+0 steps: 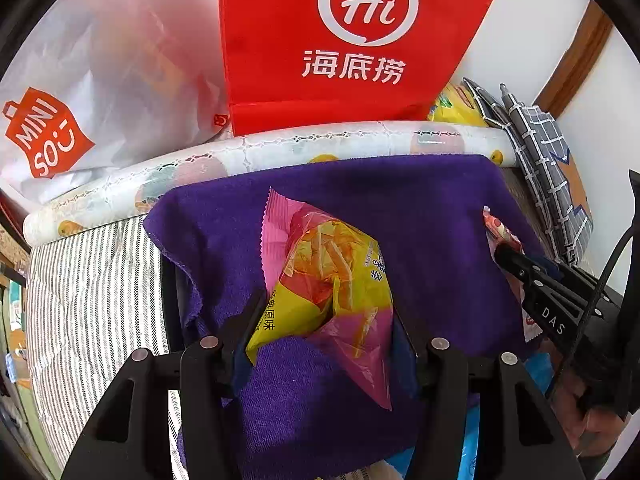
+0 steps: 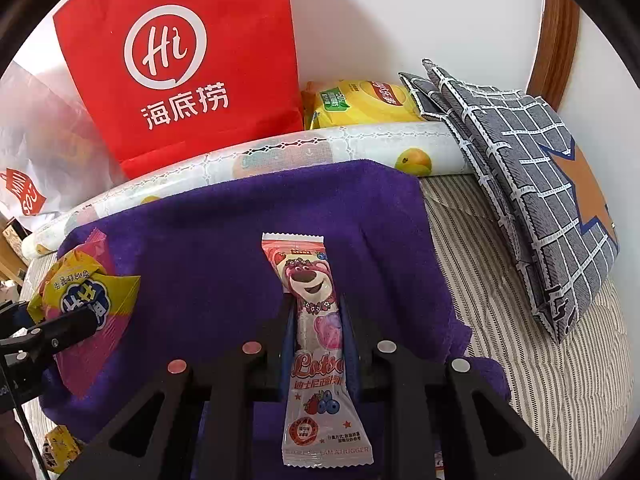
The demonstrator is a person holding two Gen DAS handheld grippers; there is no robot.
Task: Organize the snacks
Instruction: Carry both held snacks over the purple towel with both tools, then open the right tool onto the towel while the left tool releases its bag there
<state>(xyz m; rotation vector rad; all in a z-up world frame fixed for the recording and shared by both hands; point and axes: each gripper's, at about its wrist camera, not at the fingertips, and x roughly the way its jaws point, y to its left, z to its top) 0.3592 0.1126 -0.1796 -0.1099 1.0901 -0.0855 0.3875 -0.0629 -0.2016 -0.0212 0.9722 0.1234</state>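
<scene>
A yellow and pink snack bag [image 1: 332, 276] is pinched between the fingers of my left gripper [image 1: 326, 320], just above a purple towel [image 1: 420, 208]. In the right wrist view this bag [image 2: 80, 292] shows at the left with the left gripper [image 2: 86, 322] on it. My right gripper [image 2: 316, 306] is shut on a long pink bear-print stick packet [image 2: 308, 276], which points away over the purple towel [image 2: 200, 248]. The left wrist view has the right gripper [image 1: 508, 258] at the right edge, with the packet's tip [image 1: 498, 232] sticking out past it.
Behind the towel lie a rolled fruit-print sheet [image 2: 320, 148], a red Hi bag [image 2: 180, 72], a white Miniso bag [image 1: 80, 112] and a yellow chips bag [image 2: 360, 104]. A grey checked cushion [image 2: 532, 184] leans at the right on the striped bedding [image 2: 540, 352]. A small yellow packet [image 2: 60, 448] lies bottom left.
</scene>
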